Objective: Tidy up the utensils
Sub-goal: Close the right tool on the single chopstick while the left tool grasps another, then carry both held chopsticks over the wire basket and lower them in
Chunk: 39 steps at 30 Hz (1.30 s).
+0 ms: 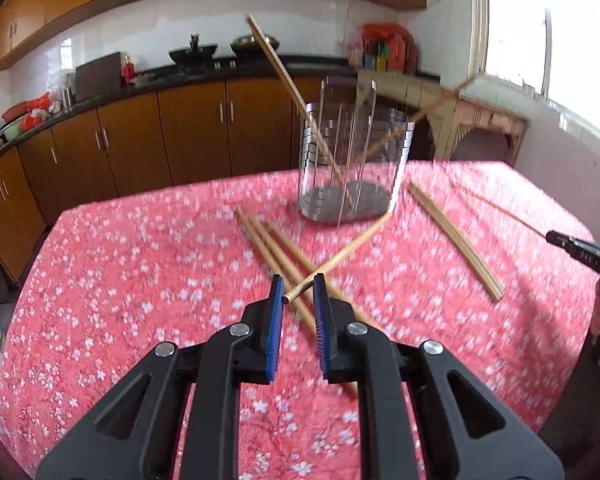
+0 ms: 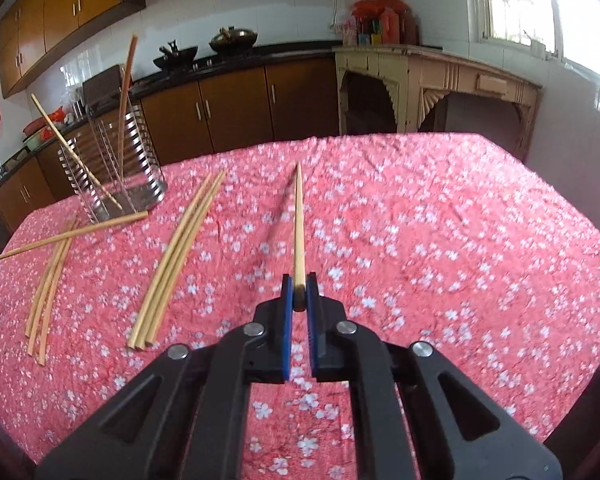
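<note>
Pink tablecloth (image 2: 420,220) with white blossoms; tan chopsticks (image 2: 168,264).

**Open cloth on the right, sticks crowd the left**

Seen from the right wrist, the tablecloth (image 2: 440,216) lies bare across its right half. On the left, a bundle of chopsticks (image 2: 176,256), a crossed pile (image 2: 50,276) and the wire holder (image 2: 120,160) with two leaning sticks block the far-left corner.

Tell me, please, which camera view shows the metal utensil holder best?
The left wrist view: the metal utensil holder stands near the centre, its slatted wall and dark base plain, with two chopsticks leaning inside. The right wrist view shows the holder smaller, at the left edge, more distorted by the fisheye, though both chopsticks still show.
</note>
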Each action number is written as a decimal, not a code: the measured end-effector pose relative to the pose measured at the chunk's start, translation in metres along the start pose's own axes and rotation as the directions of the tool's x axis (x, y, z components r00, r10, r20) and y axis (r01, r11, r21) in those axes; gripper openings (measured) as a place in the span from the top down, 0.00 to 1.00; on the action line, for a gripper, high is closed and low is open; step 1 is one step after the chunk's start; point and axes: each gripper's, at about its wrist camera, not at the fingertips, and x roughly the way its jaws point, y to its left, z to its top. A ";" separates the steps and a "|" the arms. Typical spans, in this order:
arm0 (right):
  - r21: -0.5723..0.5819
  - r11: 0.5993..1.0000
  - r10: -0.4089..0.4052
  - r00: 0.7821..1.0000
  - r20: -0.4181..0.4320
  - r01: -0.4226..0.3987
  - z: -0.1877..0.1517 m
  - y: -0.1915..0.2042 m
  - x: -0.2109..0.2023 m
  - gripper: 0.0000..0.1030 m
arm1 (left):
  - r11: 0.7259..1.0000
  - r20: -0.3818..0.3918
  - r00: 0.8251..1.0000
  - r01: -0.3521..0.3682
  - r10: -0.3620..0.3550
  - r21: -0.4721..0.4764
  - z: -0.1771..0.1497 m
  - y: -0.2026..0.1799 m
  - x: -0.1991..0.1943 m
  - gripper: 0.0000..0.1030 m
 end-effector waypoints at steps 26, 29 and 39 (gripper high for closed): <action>-0.003 0.997 0.078 0.943 0.324 -0.082 0.093 0.018 -0.071 0.93 | 0.980 0.266 0.964 0.071 -0.019 -0.188 0.070 -0.006 -0.037 0.95; -0.009 0.996 0.087 0.935 0.345 -0.089 0.099 0.021 -0.079 0.93 | 0.980 0.291 0.957 0.068 -0.011 -0.189 0.075 -0.007 -0.045 0.95; -0.028 0.993 0.114 0.924 0.364 -0.112 0.109 0.028 -0.092 0.93 | 0.985 0.321 0.947 0.050 0.006 -0.165 0.085 -0.014 -0.053 0.95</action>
